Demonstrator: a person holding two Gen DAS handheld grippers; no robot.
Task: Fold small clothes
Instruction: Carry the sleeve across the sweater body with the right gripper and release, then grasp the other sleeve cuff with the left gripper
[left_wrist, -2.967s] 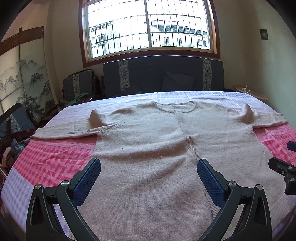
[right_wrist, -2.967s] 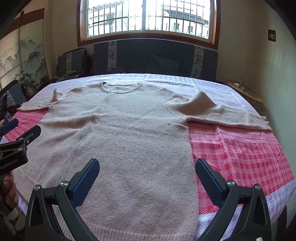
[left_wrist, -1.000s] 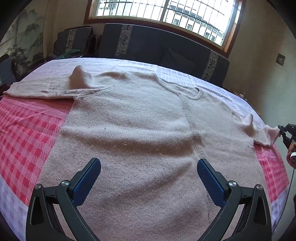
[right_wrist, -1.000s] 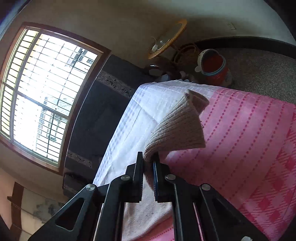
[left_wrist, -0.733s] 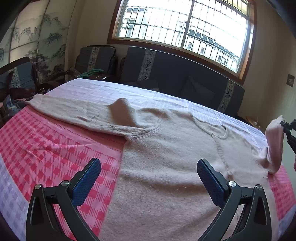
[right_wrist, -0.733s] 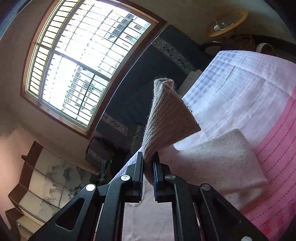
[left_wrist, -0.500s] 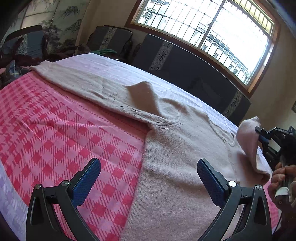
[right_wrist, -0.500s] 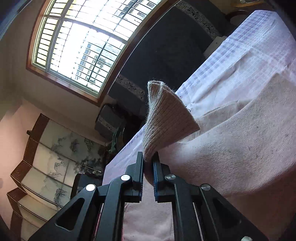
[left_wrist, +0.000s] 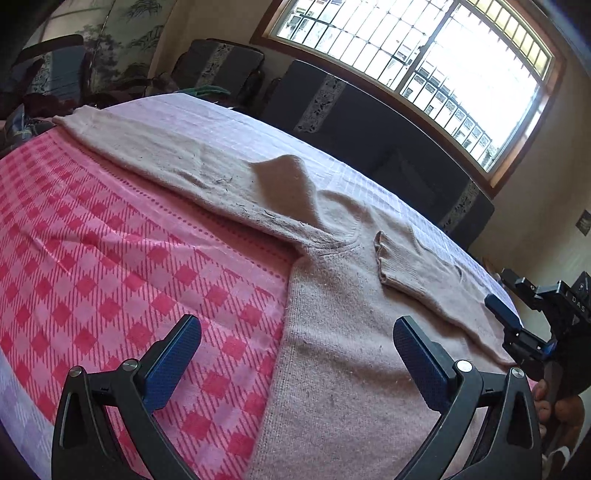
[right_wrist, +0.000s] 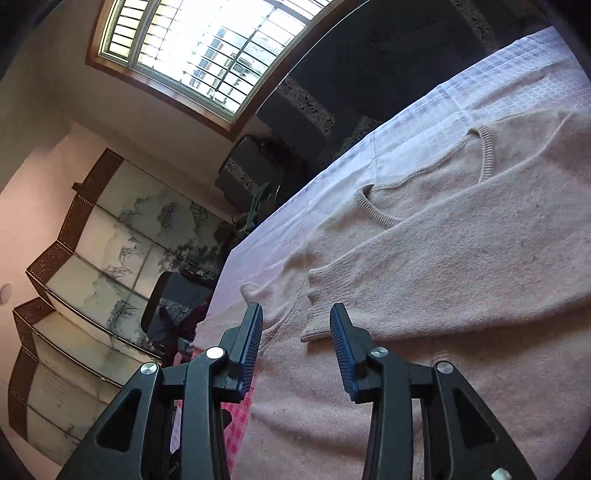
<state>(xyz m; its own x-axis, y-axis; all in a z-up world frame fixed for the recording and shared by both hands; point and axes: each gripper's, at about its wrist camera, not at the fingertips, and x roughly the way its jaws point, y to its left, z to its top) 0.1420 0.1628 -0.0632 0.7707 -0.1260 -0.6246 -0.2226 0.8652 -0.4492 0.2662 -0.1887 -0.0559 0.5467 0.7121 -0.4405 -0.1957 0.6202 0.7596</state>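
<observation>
Left sleeve (left_wrist: 177, 162) is not folded yet, it lies stretched out to the far left over the pink checked cloth (left_wrist: 110, 258), with a raised bump near the shoulder. If you grab at that bump instead of the cuff, you'll likely drag the body of the sweater (left_wrist: 351, 369) sideways and undo the flat lay. Your left gripper (left_wrist: 295, 365) hovers near the sweater's left edge with jaws wide apart, nothing between them.

Middle: sweater lies flat on the bed, neckline (right_wrist: 436, 173) toward the far side, body spread across the cloth. Beige fuzzy knit, slightly dusty-looking, soft and limp, so it will bunch if pulled along the bed instead of lifted.

Right: the right sleeve (right_wrist: 461, 266) is folded across the chest, cuff (left_wrist: 382, 258) resting just short of the left armhole. Your right gripper (right_wrist: 295, 347) has just been opening; jaws now partly apart, the cuff lies just in front of them on the sweater, not pinched. Risk here: pulling back low could snag the ribbed cuff on a pad (right_wrist: 341, 350) and flip the sleeve back off. Cuff edge also curls up a bit, could unroll crooked.
</observation>
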